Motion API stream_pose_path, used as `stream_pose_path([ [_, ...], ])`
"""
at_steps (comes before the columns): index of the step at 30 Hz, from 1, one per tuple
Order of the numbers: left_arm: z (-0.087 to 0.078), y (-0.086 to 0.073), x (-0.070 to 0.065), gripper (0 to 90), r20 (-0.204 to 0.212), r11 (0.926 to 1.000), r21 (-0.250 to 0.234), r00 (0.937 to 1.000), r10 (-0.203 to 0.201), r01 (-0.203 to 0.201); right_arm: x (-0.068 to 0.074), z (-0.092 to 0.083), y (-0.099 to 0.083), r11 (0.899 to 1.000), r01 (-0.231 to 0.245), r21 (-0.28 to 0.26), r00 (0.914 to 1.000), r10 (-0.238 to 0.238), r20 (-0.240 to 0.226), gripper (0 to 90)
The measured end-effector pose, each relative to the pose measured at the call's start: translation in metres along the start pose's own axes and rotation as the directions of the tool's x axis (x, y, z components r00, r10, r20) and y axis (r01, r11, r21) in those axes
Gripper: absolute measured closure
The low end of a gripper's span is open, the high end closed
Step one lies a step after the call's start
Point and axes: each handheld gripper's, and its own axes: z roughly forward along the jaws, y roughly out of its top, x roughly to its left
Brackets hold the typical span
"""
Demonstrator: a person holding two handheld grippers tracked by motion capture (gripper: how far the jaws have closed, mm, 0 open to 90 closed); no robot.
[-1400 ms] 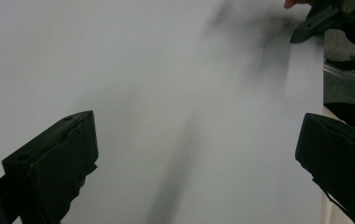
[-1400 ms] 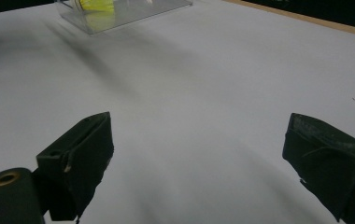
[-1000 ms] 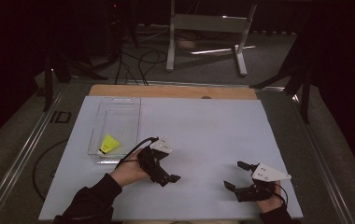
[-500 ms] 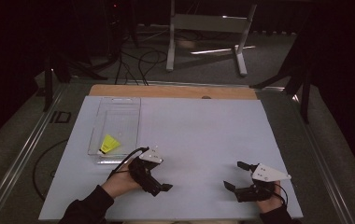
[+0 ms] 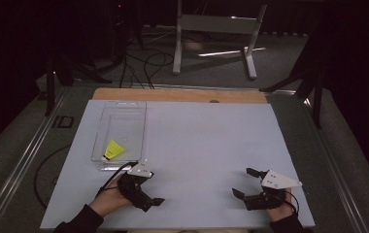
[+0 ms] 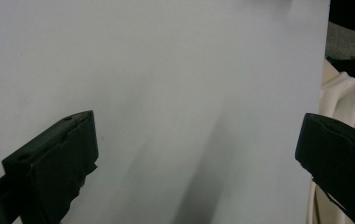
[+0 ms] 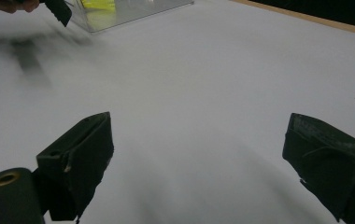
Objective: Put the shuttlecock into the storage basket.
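Note:
A clear plastic box (image 5: pixel 120 127) lies on the left of the white table sheet (image 5: pixel 202 136), and a small yellow object (image 5: pixel 114 150) rests at its near end. My left gripper (image 5: pixel 152 189) is just in front of the box near the table's front edge, pointing right. Its jaws stand wide apart over bare sheet in the left gripper view (image 6: pixel 199 140). My right gripper (image 5: pixel 243 182) sits at the front right, pointing left, open and empty (image 7: pixel 196 140). In the right gripper view the box (image 7: pixel 133 11) and the yellow object (image 7: pixel 98 4) lie far ahead.
A wooden strip (image 5: pixel 182 95) edges the table's far side. Behind it on the dark floor stand a metal frame (image 5: pixel 211 29) and cables (image 5: pixel 148 63). A cream cloth (image 6: pixel 348 93) lies past the sheet's edge in the left gripper view.
My left gripper has drawn back from the box toward the front edge and swung to point right. The right gripper has stayed where it was.

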Motion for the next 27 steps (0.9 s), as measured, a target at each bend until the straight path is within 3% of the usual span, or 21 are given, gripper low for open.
stream_pose_path([
  [4, -0.005, -0.009, 0.001, 0.2, -0.007, 0.9996, 0.009, 0.9996, -0.027, 0.027, 0.0, 0.0, 0.0, 1.0, -0.001, 0.002, 1.0, 0.001, -0.001, 8.8],
  [7, -0.007, -0.016, 0.0, 0.1, -0.024, 0.9997, 0.011, 0.9994, -0.024, 0.024, 0.0, 0.0, 0.0, 1.0, -0.001, 0.002, 1.0, 0.001, -0.001, 8.8],
  [18, -0.021, -0.037, 0.004, 0.2, -0.05, 0.9964, -0.04, 0.9957, -0.077, 0.075, 0.0, 0.0, 0.0, 1.0, -0.001, 0.005, 1.0, 0.001, 0.0, 8.8],
  [21, -0.025, -0.043, 0.006, 0.2, -0.059, 0.9933, -0.052, 0.9927, -0.106, 0.103, 0.0, 0.0, 0.0, 1.0, -0.002, 0.004, 1.0, 0.002, 0.0, 8.8],
  [27, -0.03, -0.052, 0.008, 0.2, -0.114, 0.9869, -0.073, 0.9818, -0.151, 0.144, 0.0, 0.001, -0.001, 1.0, 0.002, 0.007, 1.0, -0.002, -0.001, 8.8],
])
